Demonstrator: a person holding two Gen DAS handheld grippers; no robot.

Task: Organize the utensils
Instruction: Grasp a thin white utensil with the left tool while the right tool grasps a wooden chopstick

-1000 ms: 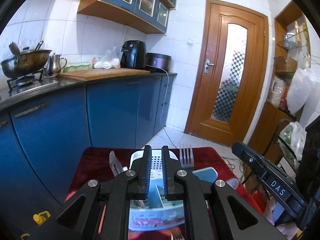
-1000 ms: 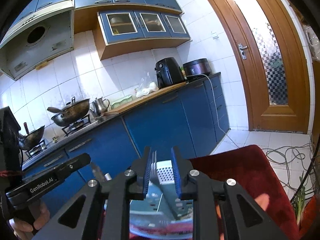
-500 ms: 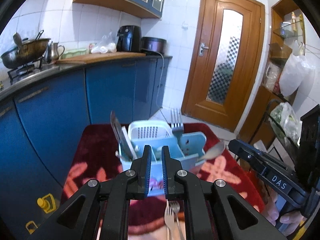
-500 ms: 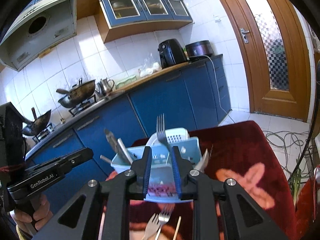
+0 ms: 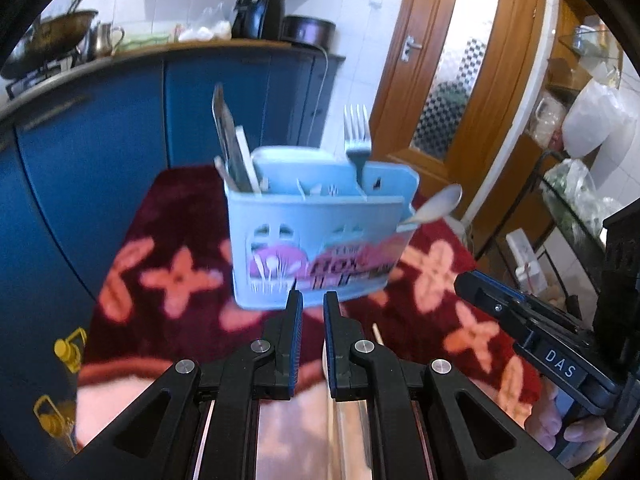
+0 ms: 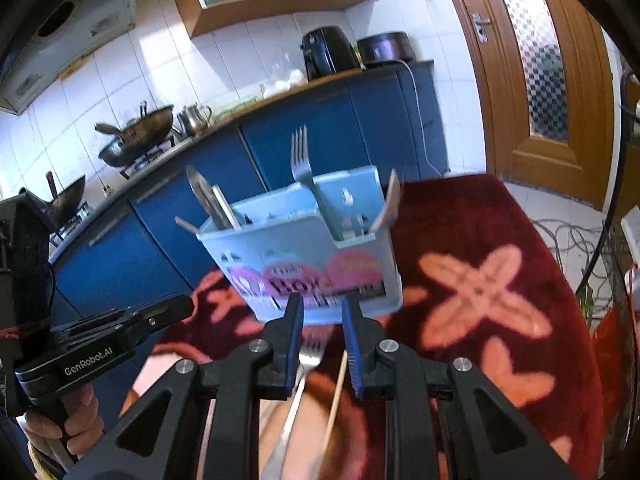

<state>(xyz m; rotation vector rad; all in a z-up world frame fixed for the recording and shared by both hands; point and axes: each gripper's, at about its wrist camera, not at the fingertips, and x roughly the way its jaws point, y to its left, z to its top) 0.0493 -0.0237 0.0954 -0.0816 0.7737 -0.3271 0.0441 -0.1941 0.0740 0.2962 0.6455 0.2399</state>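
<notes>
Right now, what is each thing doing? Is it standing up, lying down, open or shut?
Blue utensil holder: upright on the red cloth.
Fork in the holder: standing, tines up.
Spoon: leaning out over the holder's side.
Loose fork: lying flat on the cloth.
Wooden stick: lying flat beside that fork.
Left gripper: slightly open, holding nothing.
Right gripper: open, holding nothing.
Door: shut.

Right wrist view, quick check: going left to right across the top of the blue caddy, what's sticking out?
Along the caddy: small stick end → knife blade → upright fork → spoon at the right corner.
</notes>
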